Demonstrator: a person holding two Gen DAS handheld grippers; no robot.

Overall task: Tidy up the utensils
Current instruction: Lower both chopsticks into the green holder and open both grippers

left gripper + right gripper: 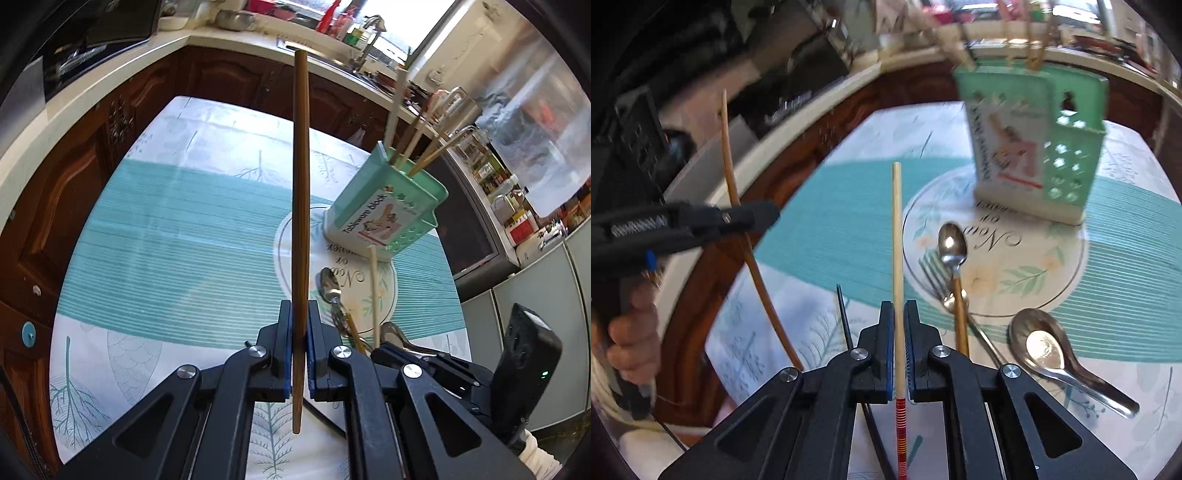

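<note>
- A brown chopstick [300,221] is standing almost upright in the left tongs [299,325], whose blue pads are clenching it near its lower end, above the desk [177,258].
- A pale chopstick [897,258] with a red-striped end is sitting in the right tongs [897,314], clenched between the pads and pointing away over the desk.
- In the right wrist view the left tongs [753,218] are showing at the left edge, gripping the brown chopstick [729,155], with a hand [635,332] wrapping the handle below.
- A mint green holder [388,206], labelled "Tableware block", is standing on the desk beyond both tongs, with several chopsticks [436,147] already leaning inside it.
- Near the holder, a small spoon [953,243], a fork [936,273] and a wide metal soup spoon [1045,347] are lying on the round printed part of the tablecloth [1034,280].
- A thin black stick [844,314] is lying just left of the right tongs.
- Dark wooden cabinets [92,155] and a pale kitchen counter [110,81] are running behind the desk.
</note>
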